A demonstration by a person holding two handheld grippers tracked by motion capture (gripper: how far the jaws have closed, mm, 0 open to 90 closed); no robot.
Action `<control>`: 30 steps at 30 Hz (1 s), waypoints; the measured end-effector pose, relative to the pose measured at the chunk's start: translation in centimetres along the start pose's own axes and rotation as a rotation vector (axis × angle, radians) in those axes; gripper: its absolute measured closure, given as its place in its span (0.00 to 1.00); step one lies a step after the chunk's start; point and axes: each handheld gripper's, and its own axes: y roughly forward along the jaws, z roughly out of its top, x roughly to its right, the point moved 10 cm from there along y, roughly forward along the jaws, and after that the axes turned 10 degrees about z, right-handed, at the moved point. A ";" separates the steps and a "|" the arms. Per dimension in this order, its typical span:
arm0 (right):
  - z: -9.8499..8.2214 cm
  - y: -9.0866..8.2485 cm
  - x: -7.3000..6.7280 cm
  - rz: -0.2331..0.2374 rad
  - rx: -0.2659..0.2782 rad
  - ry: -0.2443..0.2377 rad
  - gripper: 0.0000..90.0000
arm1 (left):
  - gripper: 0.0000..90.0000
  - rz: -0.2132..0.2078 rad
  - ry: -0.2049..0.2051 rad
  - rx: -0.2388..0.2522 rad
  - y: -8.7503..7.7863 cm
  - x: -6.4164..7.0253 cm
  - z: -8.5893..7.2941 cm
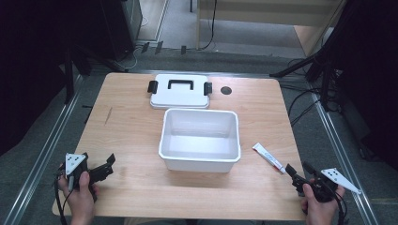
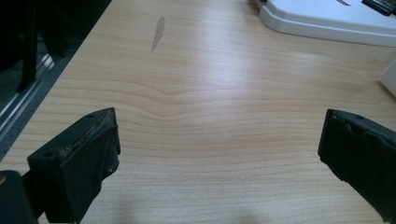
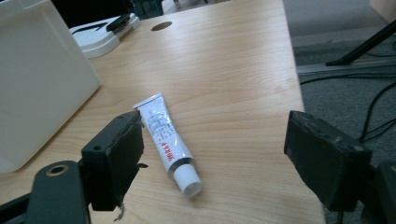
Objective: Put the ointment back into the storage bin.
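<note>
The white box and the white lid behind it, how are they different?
The box is deep, open on top and empty; the lid is flat. The lid has a black handle and two black clips; the box shows none. The box sits nearer the person. Both are white and rest on the table.

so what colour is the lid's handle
Black, on the white lid; clearest in the high view.

A pale wooden surface (image 1: 131, 136) stands on grey floor (image 1: 187, 56). Dark stands (image 1: 324, 65) and cables (image 1: 300, 101) crowd its right side. Light wooden furniture (image 1: 263, 11) sits beyond.
</note>
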 end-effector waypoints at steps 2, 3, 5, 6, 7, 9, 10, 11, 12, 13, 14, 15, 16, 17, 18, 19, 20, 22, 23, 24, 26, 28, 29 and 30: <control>-0.1 0.1 -0.2 0.017 -0.019 0.012 0.27 | 0.00 -0.009 -0.006 -0.008 0.1 0.0 0.0; -0.1 0.1 -0.2 0.017 -0.019 0.012 0.27 | 0.00 -0.009 -0.006 -0.008 0.1 0.0 0.0; 0.0 0.1 -0.1 -0.010 -0.070 0.012 0.27 | 0.00 -0.020 -0.009 -0.016 0.1 0.1 -0.1; 0.0 0.1 -0.1 -0.010 -0.070 0.012 0.27 | 0.00 -0.020 -0.009 -0.016 0.1 0.1 -0.1; 0.1 0.1 -0.4 -0.031 -0.137 -0.012 0.27 | 0.00 -0.019 0.001 -0.011 0.0 0.2 -0.1; 0.0 0.1 -0.7 -0.041 -0.227 -0.030 0.28 | 0.00 -0.018 0.010 -0.010 0.0 0.3 -0.1; -0.1 0.1 -0.9 -0.048 -0.273 -0.037 0.28 | 0.00 -0.018 0.019 -0.007 0.0 0.5 -0.1; -0.1 0.1 -0.9 -0.048 -0.273 -0.037 0.28 | 0.00 -0.018 0.019 -0.007 0.0 0.5 -0.1; -0.4 0.0 -1.6 -0.043 -0.363 -0.048 0.29 | 0.00 -0.011 0.030 -0.008 0.0 0.5 -0.2; -0.5 0.0 -1.7 -0.044 -0.398 -0.058 0.29 | 0.00 -0.011 0.031 -0.009 0.0 0.5 -0.2; -0.6 -0.1 -1.9 -0.046 -0.445 -0.074 0.29 | 0.00 -0.011 0.031 -0.009 0.0 0.5 -0.2; -0.7 -0.2 -2.1 -0.046 -0.486 -0.083 0.29 | 0.00 -0.010 0.032 -0.010 0.0 0.5 -0.2; -0.7 -0.2 -2.1 -0.046 -0.486 -0.083 0.29 | 0.00 -0.010 0.034 -0.012 0.0 0.5 -0.2; -0.8 -0.2 -2.3 -0.041 -0.523 -0.079 0.29 | 0.00 -0.010 0.035 -0.011 0.0 0.6 -0.2; -0.9 -0.2 -2.6 -0.031 -0.574 -0.074 0.31 | 0.00 -0.011 0.037 -0.013 0.0 0.6 -0.2; -1.0 -0.1 -2.6 -0.040 -0.614 -0.089 0.31 | 0.00 -0.013 0.037 -0.014 0.0 0.6 -0.2; -1.0 -0.1 -2.8 -0.061 -0.684 -0.121 0.33 | 0.00 -0.013 0.038 -0.016 0.1 0.6 -0.2; -0.7 0.0 -3.3 -0.064 -0.768 -0.160 0.33 | 0.00 -0.011 0.049 -0.025 0.1 0.7 -0.3; -0.7 0.0 -3.3 -0.064 -0.768 -0.160 0.33 | 0.00 -0.011 0.049 -0.025 0.1 0.7 -0.3; -0.4 0.1 -3.8 -0.062 -0.837 -0.197 0.34 | 0.00 -0.012 0.053 -0.023 0.2 0.8 -0.2; 0.0 0.3 -4.0 -0.073 -0.889 -0.228 0.36 | 0.00 -0.009 0.061 -0.025 0.3 0.9 -0.3; 0.3 0.4 -4.0 -0.085 -0.921 -0.239 0.37 | 0.00 -0.006 0.068 -0.027 0.3 1.0 -0.3; 0.5 0.6 -4.1 -0.100 -0.956 -0.253 0.38 | 0.00 -0.005 0.074 -0.023 0.3 1.0 -0.3; 1.0 0.9 -4.2 -0.113 -0.990 -0.276 0.40 | 0.00 -0.006 0.078 -0.023 0.2 1.0 -0.3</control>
